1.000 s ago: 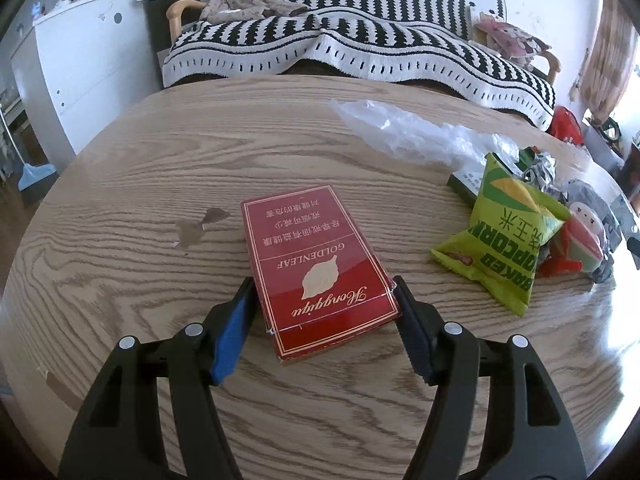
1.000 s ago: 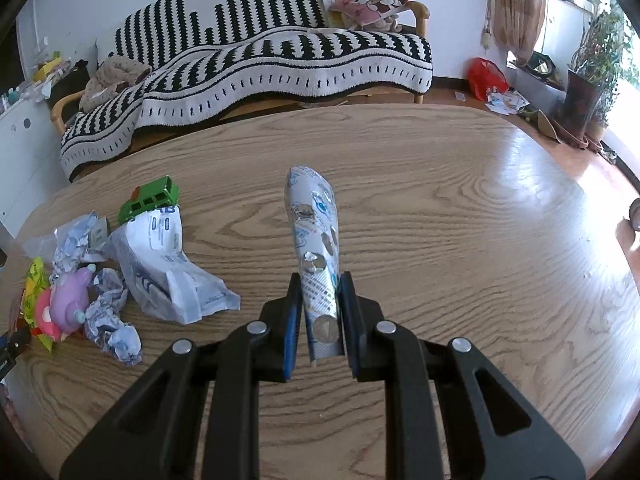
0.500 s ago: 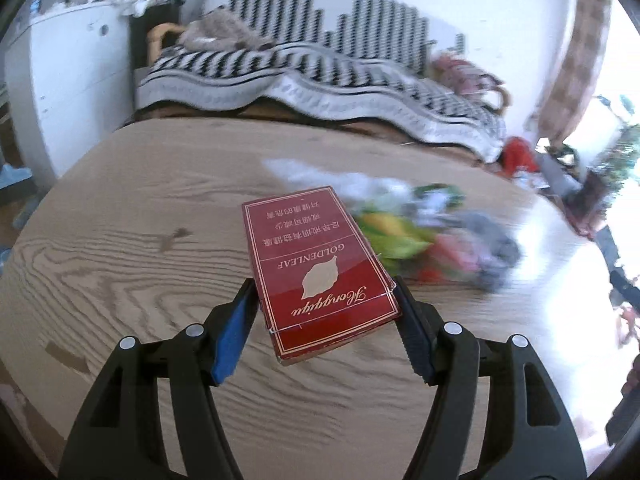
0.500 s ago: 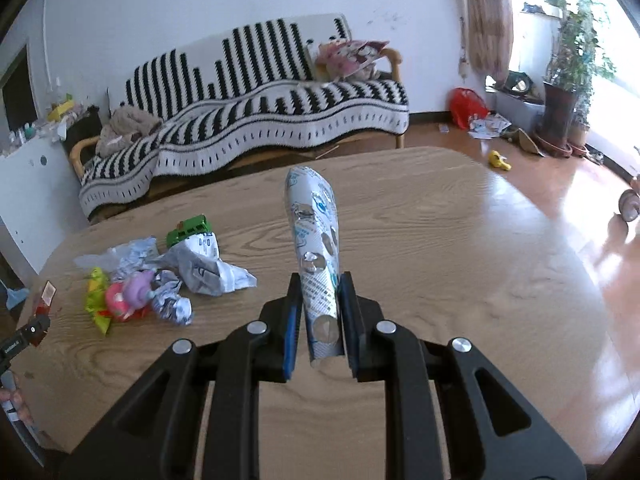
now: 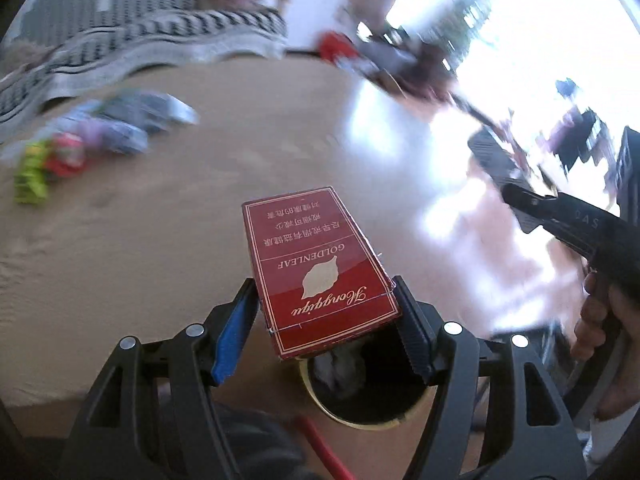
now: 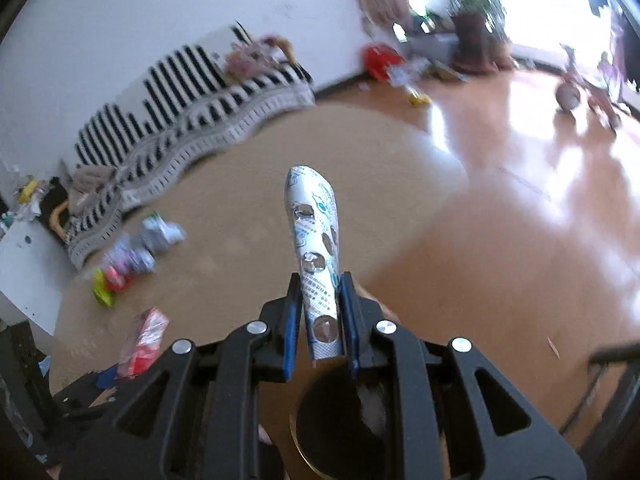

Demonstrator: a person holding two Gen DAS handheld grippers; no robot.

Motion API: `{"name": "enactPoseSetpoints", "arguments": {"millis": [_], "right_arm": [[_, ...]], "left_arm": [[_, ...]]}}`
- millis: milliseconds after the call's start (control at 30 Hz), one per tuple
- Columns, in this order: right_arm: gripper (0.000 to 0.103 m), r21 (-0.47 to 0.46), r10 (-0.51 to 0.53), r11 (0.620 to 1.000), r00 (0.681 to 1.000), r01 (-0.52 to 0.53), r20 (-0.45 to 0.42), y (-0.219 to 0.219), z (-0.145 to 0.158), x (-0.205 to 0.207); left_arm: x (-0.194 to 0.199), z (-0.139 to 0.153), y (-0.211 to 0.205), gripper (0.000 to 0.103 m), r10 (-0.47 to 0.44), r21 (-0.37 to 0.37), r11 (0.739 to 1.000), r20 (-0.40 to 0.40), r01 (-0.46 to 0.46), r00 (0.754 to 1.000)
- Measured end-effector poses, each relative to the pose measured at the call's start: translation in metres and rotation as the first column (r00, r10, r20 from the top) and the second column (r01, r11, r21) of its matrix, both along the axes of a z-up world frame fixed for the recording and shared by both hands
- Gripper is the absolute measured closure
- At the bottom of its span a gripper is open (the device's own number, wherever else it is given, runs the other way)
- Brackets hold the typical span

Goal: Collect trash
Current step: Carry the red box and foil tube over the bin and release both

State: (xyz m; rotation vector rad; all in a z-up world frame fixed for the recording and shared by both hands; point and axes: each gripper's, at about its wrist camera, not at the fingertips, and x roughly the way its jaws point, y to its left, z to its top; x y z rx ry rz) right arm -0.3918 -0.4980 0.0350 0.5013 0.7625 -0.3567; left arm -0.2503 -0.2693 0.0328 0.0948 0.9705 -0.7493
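Observation:
My left gripper [image 5: 326, 304] is shut on a red cigarette pack [image 5: 316, 268], held flat in the air past the table's edge. Just below it gapes a dark round bin [image 5: 372, 396] with a yellowish rim and crumpled paper inside. My right gripper [image 6: 320, 316] is shut on a flattened silver-and-blue wrapper [image 6: 316, 248] that sticks up and forward. The same bin [image 6: 340, 432] shows right under its fingers. The right gripper's black body and the hand holding it appear at the right of the left wrist view.
A heap of wrappers [image 5: 92, 136] and bags lies on the far left of the round wooden table [image 5: 160, 220]; the same heap [image 6: 132, 256] shows in the right wrist view. A striped sofa [image 6: 188, 108] stands beyond. Shiny floor [image 6: 520, 220] spreads to the right.
Both grippers have swung off the table toward its right edge, carrying the pack and the wrapper. The bin has come into view under both. The trash heap has slid far to the left.

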Motion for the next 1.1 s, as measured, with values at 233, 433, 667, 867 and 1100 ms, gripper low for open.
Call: {"name": "enactPoseSetpoints", "arguments": {"millis": [233, 433, 667, 867, 1100], "right_arm": [[0.084, 0.153, -0.06, 0.983, 0.972, 0.097, -0.227, -0.007, -0.109, -0.038], [0.084, 0.205, -0.042, 0.974, 0.962, 0.1, -0.271, -0.005, -0.14, -0.042], [0.084, 0.222, -0.05, 0.969, 0.962, 0.112, -0.27, -0.012, -0.142, -0.038], [0.082, 0.251, -0.044, 0.961, 0.959, 0.117, -0.279, -0.013, -0.147, -0.034], [0.007, 0.255, -0.117, 0.954, 0.976, 0.161, -0.182, -0.024, -0.129, -0.042]], "left_arm": [[-0.034, -0.072, -0.071, 0.038, -0.189, 0.168, 0.964, -0.104, 0.204, 0.977], [-0.036, -0.091, -0.081, 0.038, -0.187, 0.208, 0.954, -0.161, 0.218, 0.969], [-0.033, -0.095, -0.083, 0.038, -0.184, 0.229, 0.948, -0.169, 0.22, 0.968], [-0.032, -0.099, -0.084, 0.038, -0.197, 0.235, 0.943, -0.173, 0.235, 0.965], [-0.028, -0.11, -0.083, 0.006, -0.218, 0.163, 0.948, -0.293, 0.273, 0.931]]}}
